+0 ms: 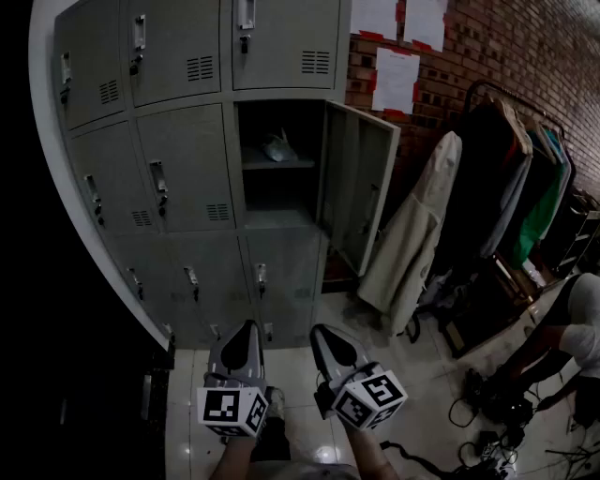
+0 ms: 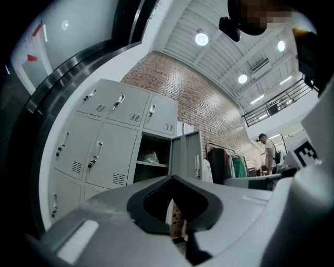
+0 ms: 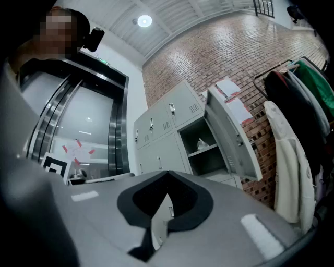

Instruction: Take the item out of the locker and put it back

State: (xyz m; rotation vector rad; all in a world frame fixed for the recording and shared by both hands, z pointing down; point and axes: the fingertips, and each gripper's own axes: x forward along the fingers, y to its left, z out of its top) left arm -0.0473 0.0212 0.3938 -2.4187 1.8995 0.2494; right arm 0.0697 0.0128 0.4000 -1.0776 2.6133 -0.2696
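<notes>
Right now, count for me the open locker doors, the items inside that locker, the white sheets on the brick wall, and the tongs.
Open locker door: 1
Pale item on its shelf: 1
White sheets on the brick wall: 3
Tongs: 2, left tongs and right tongs, both shut, empty
Total: 7

Open locker (image 1: 281, 117) well ahead of and above left claw (image 1: 248, 325) and right claw (image 1: 317, 328), grey metal shelf (image 1: 267, 164) inside, pale crumpled bag (image 1: 279, 146) lying on it (contents unreadable), glossy tiled floor (image 1: 422, 375) beneath both claws
</notes>
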